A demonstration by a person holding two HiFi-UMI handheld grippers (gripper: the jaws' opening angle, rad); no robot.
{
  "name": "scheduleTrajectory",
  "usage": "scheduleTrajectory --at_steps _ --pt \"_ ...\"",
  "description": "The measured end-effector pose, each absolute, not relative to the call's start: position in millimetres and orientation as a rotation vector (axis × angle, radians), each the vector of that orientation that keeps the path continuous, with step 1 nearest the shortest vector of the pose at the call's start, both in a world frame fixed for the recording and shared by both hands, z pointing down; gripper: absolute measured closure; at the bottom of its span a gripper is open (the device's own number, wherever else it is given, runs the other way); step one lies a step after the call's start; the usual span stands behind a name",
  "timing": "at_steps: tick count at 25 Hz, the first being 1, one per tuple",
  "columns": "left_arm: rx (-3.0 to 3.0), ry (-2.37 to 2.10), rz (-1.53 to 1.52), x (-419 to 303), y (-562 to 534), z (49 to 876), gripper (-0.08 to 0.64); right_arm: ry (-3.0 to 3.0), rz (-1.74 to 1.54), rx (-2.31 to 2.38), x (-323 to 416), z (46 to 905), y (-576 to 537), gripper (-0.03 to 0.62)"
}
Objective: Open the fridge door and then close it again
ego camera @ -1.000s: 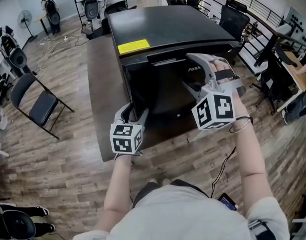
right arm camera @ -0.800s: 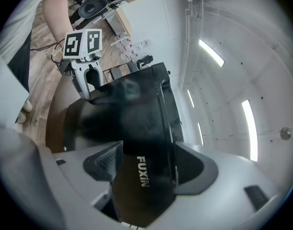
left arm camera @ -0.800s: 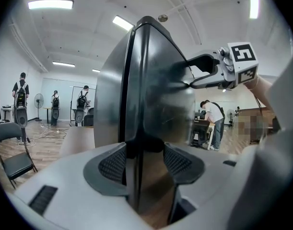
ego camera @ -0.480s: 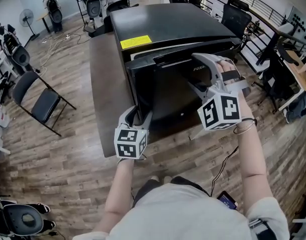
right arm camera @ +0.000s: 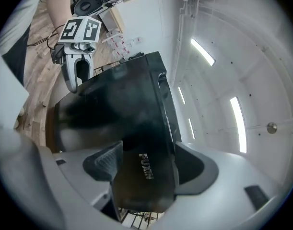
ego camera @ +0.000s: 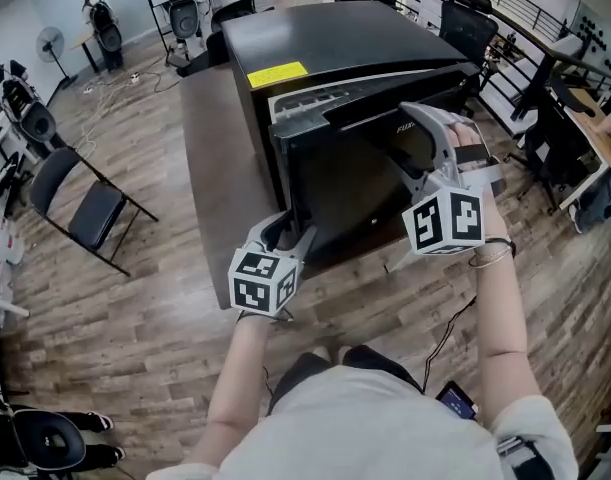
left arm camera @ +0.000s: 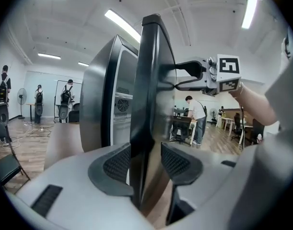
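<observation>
The black fridge [ego camera: 325,43] stands in front of me with its door [ego camera: 355,188] swung partly out, a pale strip of the inside showing along the top. My left gripper [ego camera: 288,230] straddles the door's left edge low down. In the left gripper view its jaws [left arm camera: 146,164] are closing, and the door edge [left arm camera: 153,80] sits between the pads with no gap showing. My right gripper [ego camera: 390,143] is shut on the door's top right corner; the printed door face [right arm camera: 122,109] fills its jaws [right arm camera: 146,164].
A yellow label [ego camera: 275,73] lies on the fridge top. A black folding chair [ego camera: 85,213] stands at the left. Office chairs [ego camera: 465,33] and desks crowd the back and right. A cable [ego camera: 450,333] trails on the wood floor by my feet.
The door has swung further out from the fridge body, widening the gap at its top. Both grippers have moved with it, toward me and to the right.
</observation>
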State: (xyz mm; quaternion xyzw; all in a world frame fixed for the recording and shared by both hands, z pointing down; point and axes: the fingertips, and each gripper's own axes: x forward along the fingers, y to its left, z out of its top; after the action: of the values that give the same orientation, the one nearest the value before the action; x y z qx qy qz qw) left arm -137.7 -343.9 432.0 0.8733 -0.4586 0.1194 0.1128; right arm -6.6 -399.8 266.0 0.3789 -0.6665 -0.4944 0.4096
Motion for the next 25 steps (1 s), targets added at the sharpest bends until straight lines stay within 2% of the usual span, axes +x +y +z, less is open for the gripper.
scheduleTrajectory --at_steps 4,6,16,23,25 --pt "2.619 -1.266 0.375 -137.0 -329.8 433.4 0.391 -1.693 -1.194 1.034 -2.9 271.3 -385.3 0.258" --pt "2.631 -1.239 0.378 -137.9 -325.2 430.1 0.410 -1.687 -1.151 1.029 -2.7 280.0 -379.8 0.278" --pt "2.671 -1.172 0.375 -114.6 -293.6 428.8 0.425 -1.820 -0.963 0.971 -0.2 350.3 -335.4 0.298" --pt "2.663 -1.149 0.383 -101.4 -267.8 422.2 0.431 -1.907 -0.846 0.959 1.1 383.0 -302.9 0.415" --pt "2.663 -1.143 0.381 -93.7 -259.0 422.3 0.433 -1.928 -0.835 0.972 5.6 386.7 -292.2 0.467"
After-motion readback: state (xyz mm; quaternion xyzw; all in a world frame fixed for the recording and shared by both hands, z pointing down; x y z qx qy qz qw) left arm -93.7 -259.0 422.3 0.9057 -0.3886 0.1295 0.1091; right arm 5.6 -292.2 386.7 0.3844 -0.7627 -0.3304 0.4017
